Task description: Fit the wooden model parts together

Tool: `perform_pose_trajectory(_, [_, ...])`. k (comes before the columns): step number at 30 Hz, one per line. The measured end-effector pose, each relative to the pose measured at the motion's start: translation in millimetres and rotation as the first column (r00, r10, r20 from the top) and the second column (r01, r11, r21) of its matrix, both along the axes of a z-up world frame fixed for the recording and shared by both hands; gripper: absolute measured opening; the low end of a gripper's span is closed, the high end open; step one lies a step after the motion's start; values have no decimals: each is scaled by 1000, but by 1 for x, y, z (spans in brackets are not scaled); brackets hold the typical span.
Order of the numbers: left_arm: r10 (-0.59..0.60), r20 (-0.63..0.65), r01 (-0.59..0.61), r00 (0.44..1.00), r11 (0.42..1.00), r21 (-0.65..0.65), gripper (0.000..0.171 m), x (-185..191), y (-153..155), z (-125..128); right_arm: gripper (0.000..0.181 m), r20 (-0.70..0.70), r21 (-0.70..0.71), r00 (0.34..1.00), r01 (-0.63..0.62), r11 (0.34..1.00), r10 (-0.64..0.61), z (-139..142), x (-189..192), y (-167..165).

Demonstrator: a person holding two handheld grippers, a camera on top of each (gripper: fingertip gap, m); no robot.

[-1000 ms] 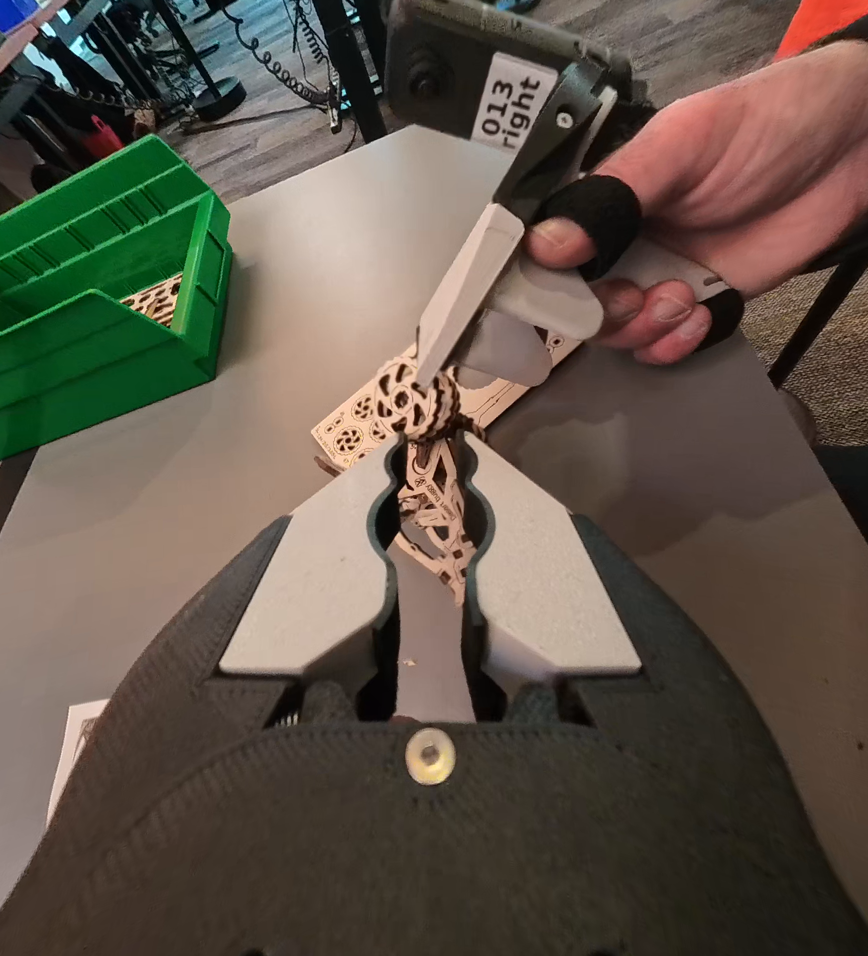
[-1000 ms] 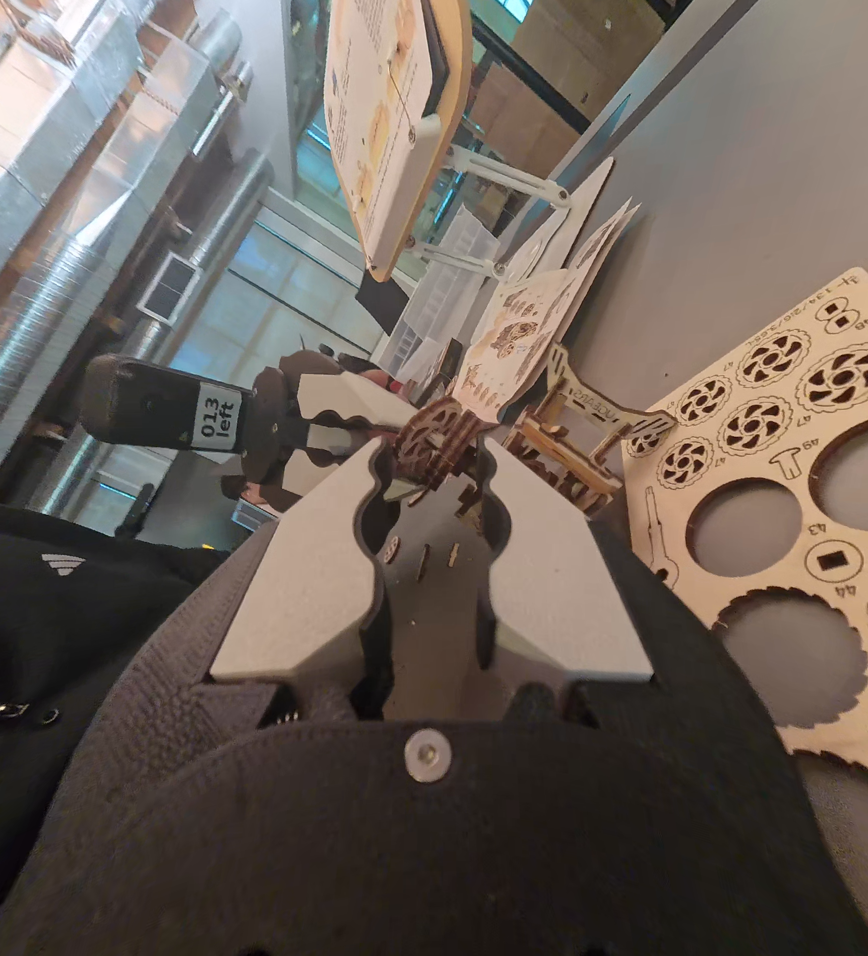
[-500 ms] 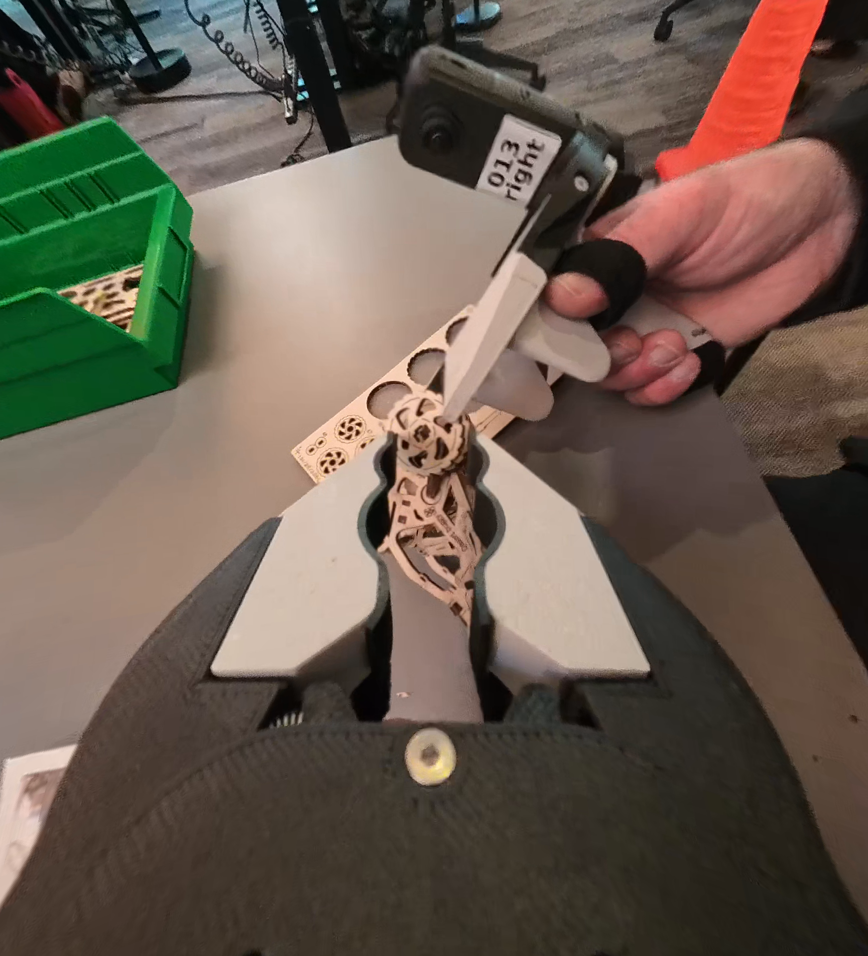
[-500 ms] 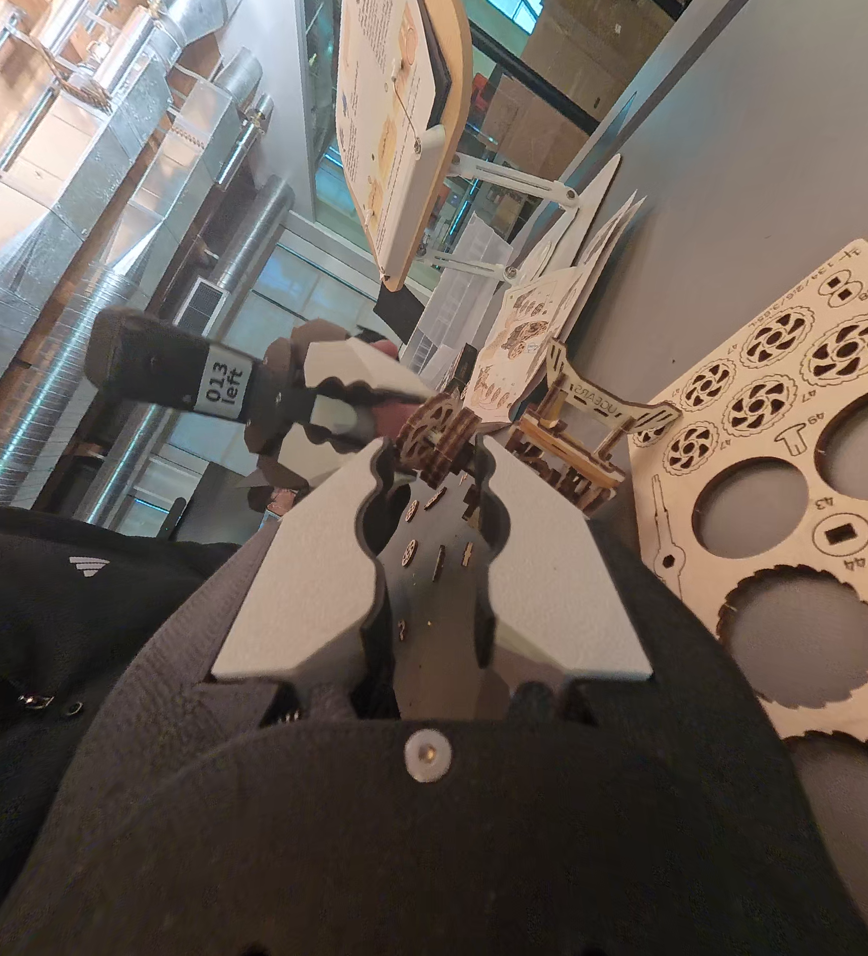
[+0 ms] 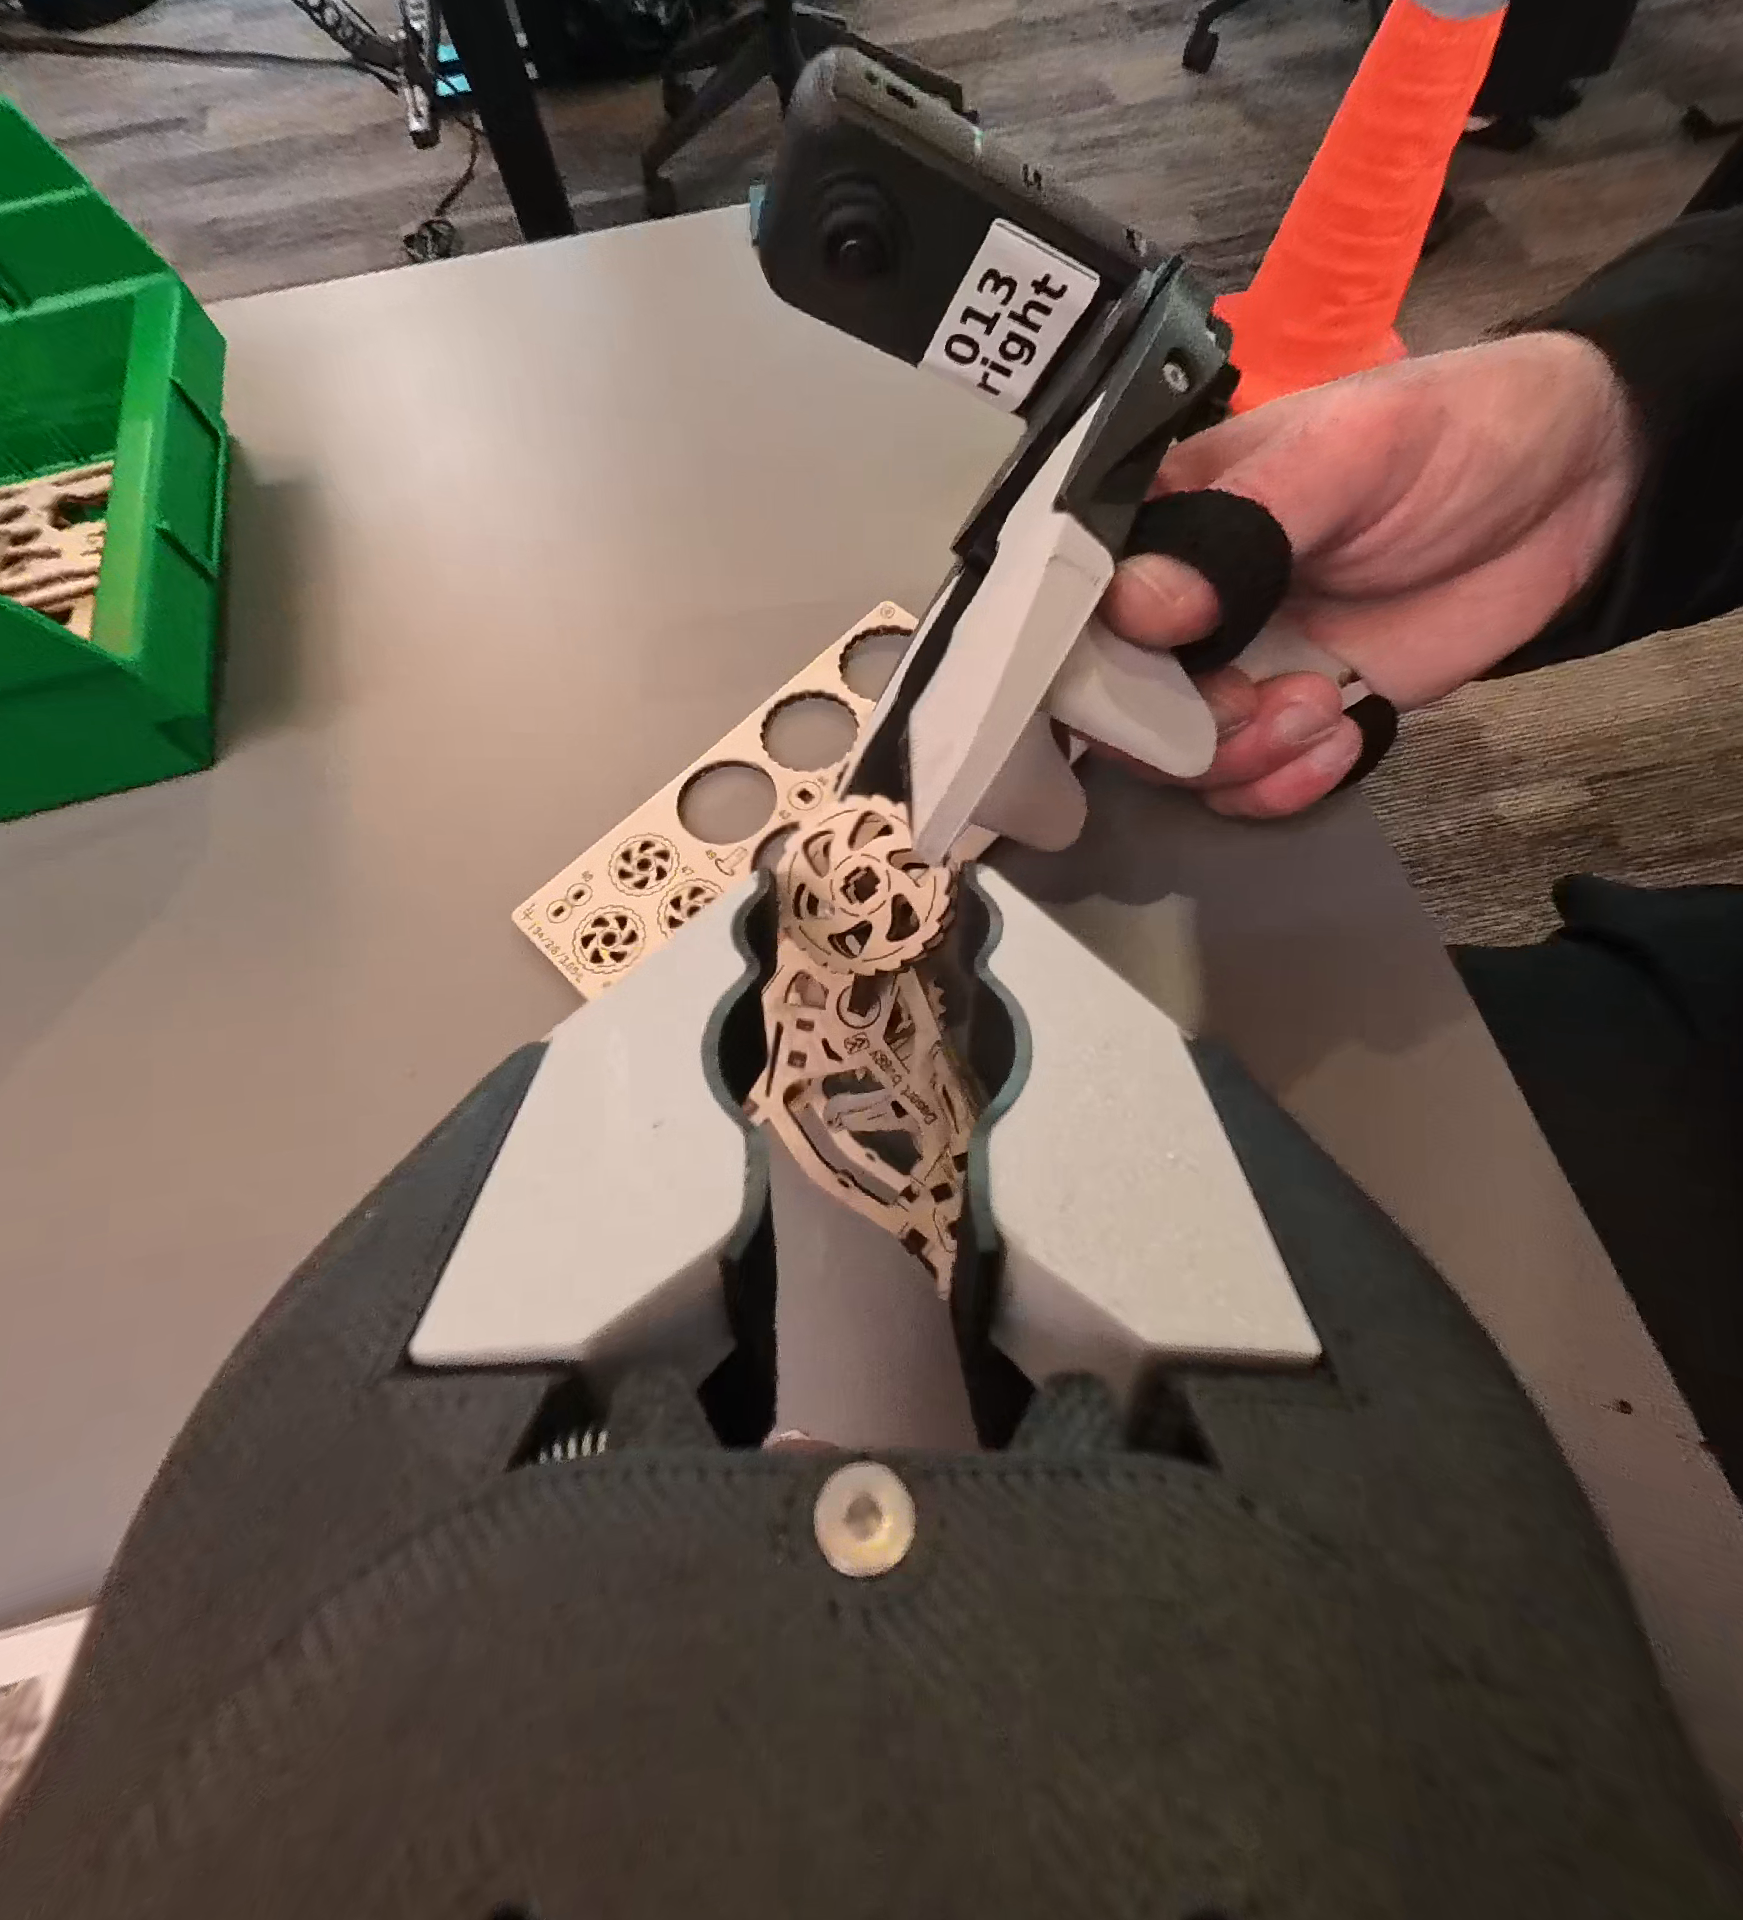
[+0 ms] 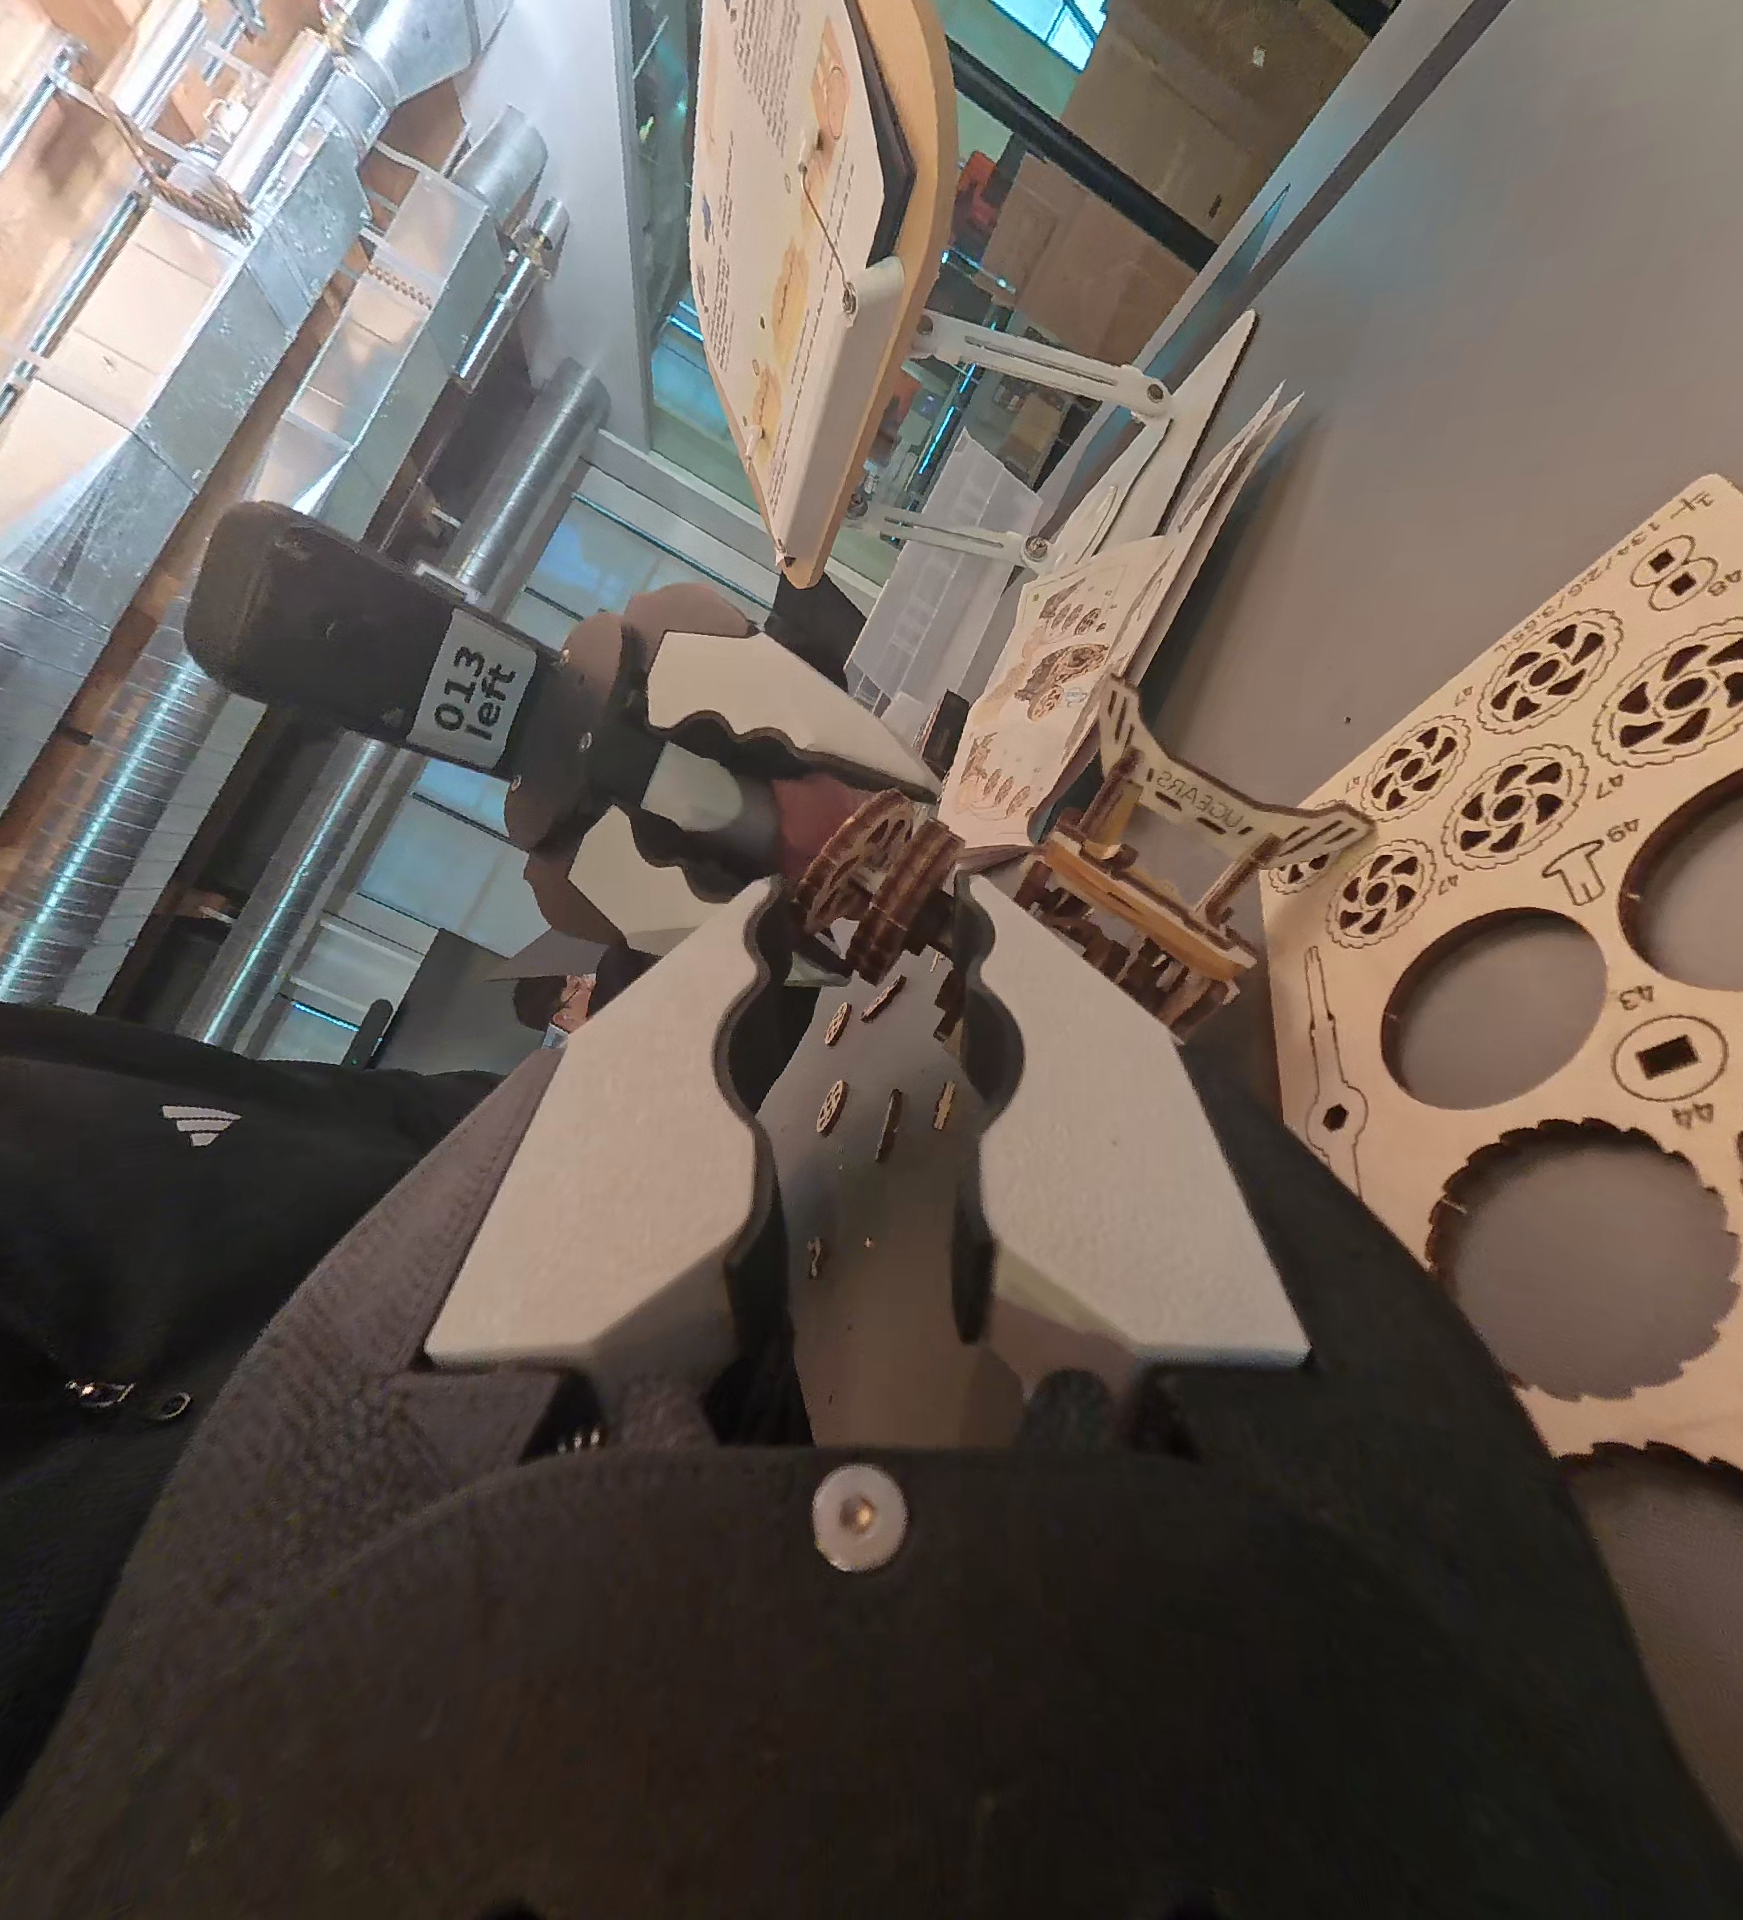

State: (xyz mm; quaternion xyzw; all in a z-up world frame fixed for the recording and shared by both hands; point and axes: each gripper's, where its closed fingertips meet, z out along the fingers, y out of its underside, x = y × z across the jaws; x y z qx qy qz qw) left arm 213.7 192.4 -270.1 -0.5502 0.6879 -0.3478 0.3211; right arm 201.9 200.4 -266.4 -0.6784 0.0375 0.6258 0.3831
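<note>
My left hand-held gripper (image 5: pixel 862 940) clamped the wooden frame (image 5: pixel 867 1112) aloft above the worktop (image 5: pixel 431 520), steadying its axle. My right hand-held gripper (image 6: pixel 872 899) pinched the gear stack (image 6: pixel 872 878) there, apparently to press it home.

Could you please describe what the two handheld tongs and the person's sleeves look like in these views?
Both tongs, left and right, have pale grey angular fingers with dark wavy inner edges, on a black textured body with a silver screw. Each carries a dark camera block bearing a white label. The hand wears black finger loops and a dark sleeve.
</note>
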Motion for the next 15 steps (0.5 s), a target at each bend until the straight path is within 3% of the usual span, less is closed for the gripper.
perform_pose_trajectory(5, [5, -4, -4, 1000, 993, 122, 35, 1, -2, 1, 26, -5, -9, 1000, -19, 1000, 19, -1, 0, -2])
perform_pose_trajectory(15, [13, 10, -14, 1000, 994, 110, 30, 1, -5, -1, 31, -15, -6, 1000, -27, 1000, 27, 1, 1, -6])
